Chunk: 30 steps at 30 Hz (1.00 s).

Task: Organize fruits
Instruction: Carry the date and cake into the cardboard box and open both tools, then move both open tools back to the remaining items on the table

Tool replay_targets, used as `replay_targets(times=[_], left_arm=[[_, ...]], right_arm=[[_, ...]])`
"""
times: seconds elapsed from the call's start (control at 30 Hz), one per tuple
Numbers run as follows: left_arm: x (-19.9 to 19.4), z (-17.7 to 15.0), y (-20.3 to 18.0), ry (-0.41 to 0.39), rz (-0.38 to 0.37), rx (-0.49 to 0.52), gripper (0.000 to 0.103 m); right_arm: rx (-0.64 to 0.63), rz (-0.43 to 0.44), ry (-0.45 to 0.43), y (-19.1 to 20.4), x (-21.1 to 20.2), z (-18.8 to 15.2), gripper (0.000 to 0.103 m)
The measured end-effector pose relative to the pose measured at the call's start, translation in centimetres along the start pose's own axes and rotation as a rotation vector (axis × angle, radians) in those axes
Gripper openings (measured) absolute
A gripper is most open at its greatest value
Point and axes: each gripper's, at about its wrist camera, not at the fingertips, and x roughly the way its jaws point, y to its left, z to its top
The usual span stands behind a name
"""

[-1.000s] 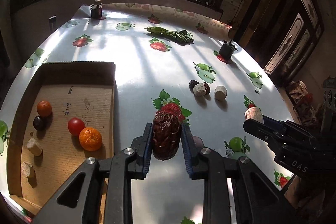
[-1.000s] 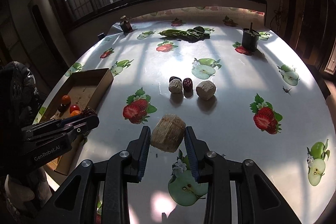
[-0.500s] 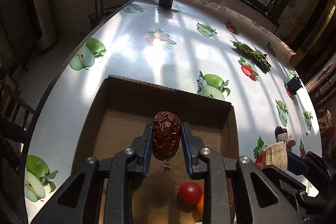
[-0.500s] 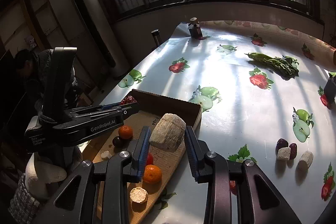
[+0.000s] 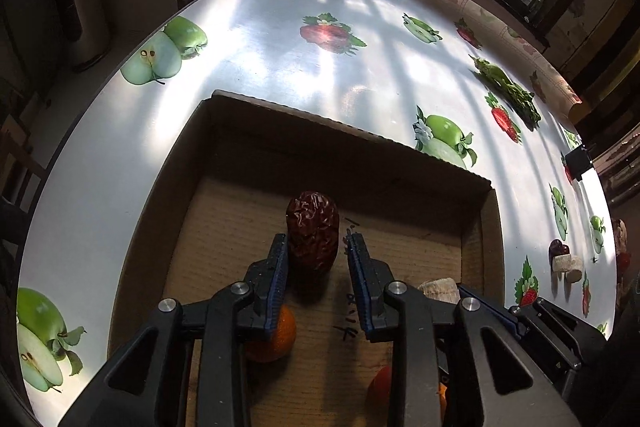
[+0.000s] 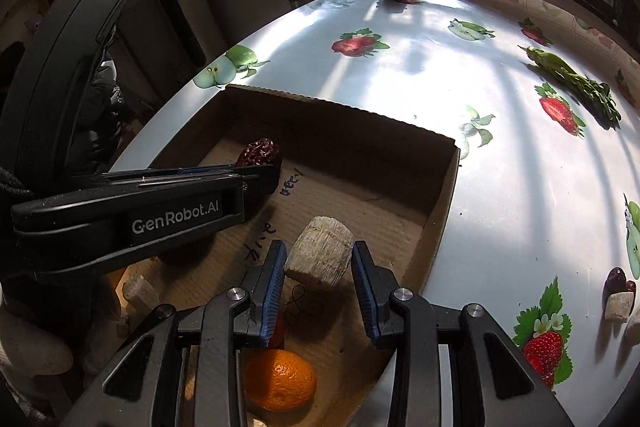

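Fruits hang between both our tongs over the cardboard box (image 5: 492, 227): left gripper (image 5: 316, 259) loosening around the date (image 5: 313, 235), right gripper (image 6: 318, 267) parting from the pale chunk (image 6: 319, 253). Dropped carelessly, either may bounce onto the tangerine (image 6: 280, 379) below.

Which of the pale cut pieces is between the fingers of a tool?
The big ridged beige chunk, at the right tool over the cardboard box; the others lie free.
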Motion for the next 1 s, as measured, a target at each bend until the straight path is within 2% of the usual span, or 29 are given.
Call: replay_targets(times=[0.03,0.13,0.2,0.27,0.37,0.43,0.5,0.7,0.87,1.0], left_arm=[[-0.4,0.0,-0.1,-0.01,0.001,0.002,0.032],[-2.2,-0.4,-0.8,-0.056,0.03,0.014,0.039],[-3.8,-0.8,-1.4,-0.103,0.052,0.026,0.047],[-5.8,-1.6,-2.5,-0.164,0.08,0.045,0.063],[-8.6,-3.2,-4.6,-0.249,0.117,0.087,0.08],[-9.9,-4.6,-6.3,-0.285,0.124,0.12,0.081],[-10.7,-6.0,-8.1,-0.297,0.097,0.147,0.082],[-10.7,-10.3,-13.7,-0.271,0.021,0.212,0.082],[-9.8,-13.3,-18.0,-0.269,0.057,0.287,0.082],[-9.2,-15.1,-20.1,-0.262,0.071,0.324,0.082]], right_arm=[[0.003,0.002,-0.004,-0.1,-0.2,0.0,0.039],[0.009,0.003,-0.036,-0.2,-1.4,0.0,0.055],[0.01,0.007,-0.057,-0.4,-2.6,-0.3,0.058],[0.012,0.001,-0.078,-0.8,-4.0,-0.7,0.058],[0.029,-0.008,-0.104,-2.0,-6.3,-1.8,0.06],[0.043,-0.028,-0.118,-3.2,-7.7,-2.8,0.063],[0.065,-0.049,-0.127,-4.7,-9.1,-4.0,0.064],[0.183,-0.112,-0.149,-10.5,-13.2,-8.3,0.065],[0.269,-0.178,-0.178,-14.6,-16.2,-11.6,0.067],[0.318,-0.199,-0.195,-17.1,-17.8,-13.6,0.069]])
